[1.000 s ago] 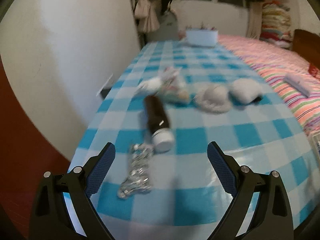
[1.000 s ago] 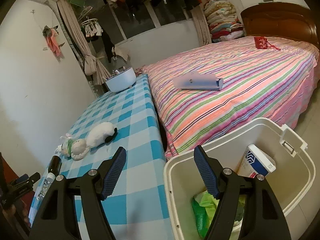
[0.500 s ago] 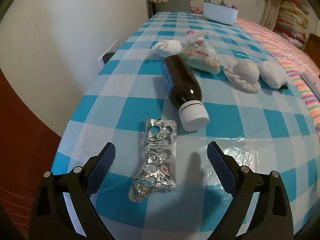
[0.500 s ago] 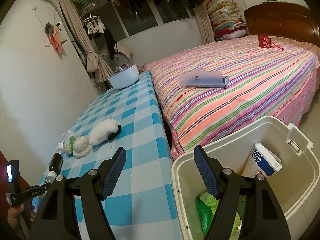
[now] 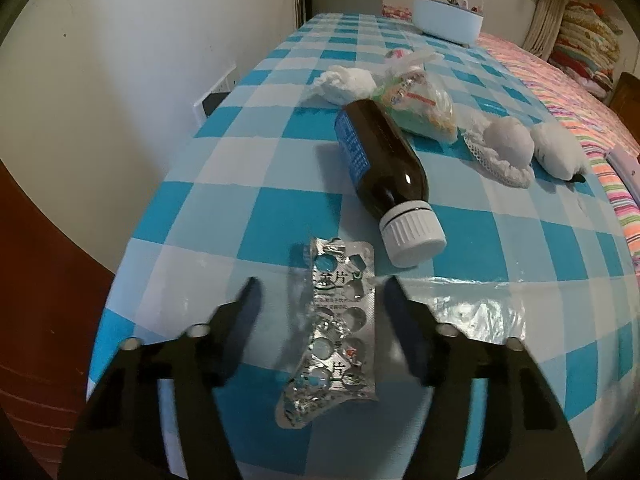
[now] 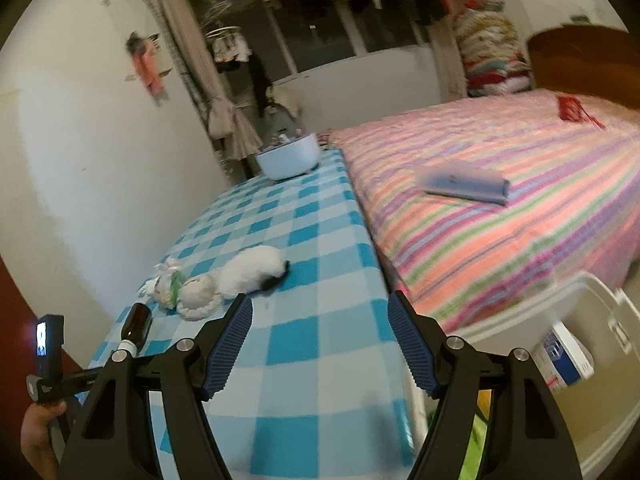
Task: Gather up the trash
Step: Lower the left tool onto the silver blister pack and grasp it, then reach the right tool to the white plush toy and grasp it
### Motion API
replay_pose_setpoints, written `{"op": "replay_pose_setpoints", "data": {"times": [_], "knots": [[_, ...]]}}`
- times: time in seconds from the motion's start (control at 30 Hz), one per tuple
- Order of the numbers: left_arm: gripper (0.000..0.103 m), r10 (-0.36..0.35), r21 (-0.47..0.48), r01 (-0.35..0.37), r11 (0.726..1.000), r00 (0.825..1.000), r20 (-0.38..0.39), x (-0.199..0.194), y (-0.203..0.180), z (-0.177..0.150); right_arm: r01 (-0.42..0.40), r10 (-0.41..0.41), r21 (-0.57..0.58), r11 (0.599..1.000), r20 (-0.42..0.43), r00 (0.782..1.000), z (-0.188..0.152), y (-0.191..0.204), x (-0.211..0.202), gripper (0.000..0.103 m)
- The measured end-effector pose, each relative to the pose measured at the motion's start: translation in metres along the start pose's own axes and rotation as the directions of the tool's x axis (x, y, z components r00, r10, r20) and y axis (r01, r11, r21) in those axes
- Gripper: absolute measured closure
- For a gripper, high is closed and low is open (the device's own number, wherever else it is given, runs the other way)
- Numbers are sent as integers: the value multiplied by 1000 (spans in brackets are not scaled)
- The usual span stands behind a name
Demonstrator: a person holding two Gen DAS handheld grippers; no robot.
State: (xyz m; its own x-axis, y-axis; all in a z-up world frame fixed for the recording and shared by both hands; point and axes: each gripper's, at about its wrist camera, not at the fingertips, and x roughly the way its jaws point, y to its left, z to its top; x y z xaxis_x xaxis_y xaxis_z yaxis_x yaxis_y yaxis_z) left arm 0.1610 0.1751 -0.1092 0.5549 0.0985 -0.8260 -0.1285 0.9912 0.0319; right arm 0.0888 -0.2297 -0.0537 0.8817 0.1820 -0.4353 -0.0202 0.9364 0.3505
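Note:
A crumpled silver blister pack (image 5: 332, 328) lies on the blue checked tablecloth (image 5: 280, 216) near its front edge. My left gripper (image 5: 320, 300) points down at it and straddles it. Its jaws are closing, with the pack between them and a small gap on each side. Just beyond lies a brown bottle (image 5: 384, 164) with a white cap, then a wad of tissue (image 5: 344, 84) and a plastic snack bag (image 5: 416, 108). My right gripper (image 6: 320, 320) hangs open and empty above the table's right side. The white bin (image 6: 592, 320) stands lower right, holding a blue-white box (image 6: 564, 364).
A white plush toy (image 5: 508, 148) lies right of the bottle. A white bowl (image 5: 446, 20) stands at the table's far end. The striped bed (image 6: 500, 208) runs along the table's right side, with a flat folder (image 6: 468, 182) on it. The wall is close on the left.
My left gripper came down over the blister pack and its jaws narrowed around it. My right gripper swung left, away from the bin and over the table.

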Motion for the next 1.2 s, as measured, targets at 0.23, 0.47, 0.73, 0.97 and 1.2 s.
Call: {"op": "replay_pose_setpoints", "data": {"times": [0.23,0.47,0.73,0.97,1.2], "knots": [[69,-49,-18,50,999,999,18,-2,9,0,-35,35,-100,994,-1,999,19,35,31,35],[69,-93,-9,94,996,994,61,-13,4,-3,-63,58,-168,984,-33,998,30,65,65,35],[69,-124,-5,125,992,986,109,-26,2,-3,-69,42,-210,975,-131,991,30,90,108,35],[69,-153,-7,155,988,981,120,-31,1,-4,-65,23,-216,974,-192,981,25,97,135,35],[69,-170,2,171,985,978,116,-31,-2,-5,-34,-14,-217,976,-217,976,26,100,165,22]]}}
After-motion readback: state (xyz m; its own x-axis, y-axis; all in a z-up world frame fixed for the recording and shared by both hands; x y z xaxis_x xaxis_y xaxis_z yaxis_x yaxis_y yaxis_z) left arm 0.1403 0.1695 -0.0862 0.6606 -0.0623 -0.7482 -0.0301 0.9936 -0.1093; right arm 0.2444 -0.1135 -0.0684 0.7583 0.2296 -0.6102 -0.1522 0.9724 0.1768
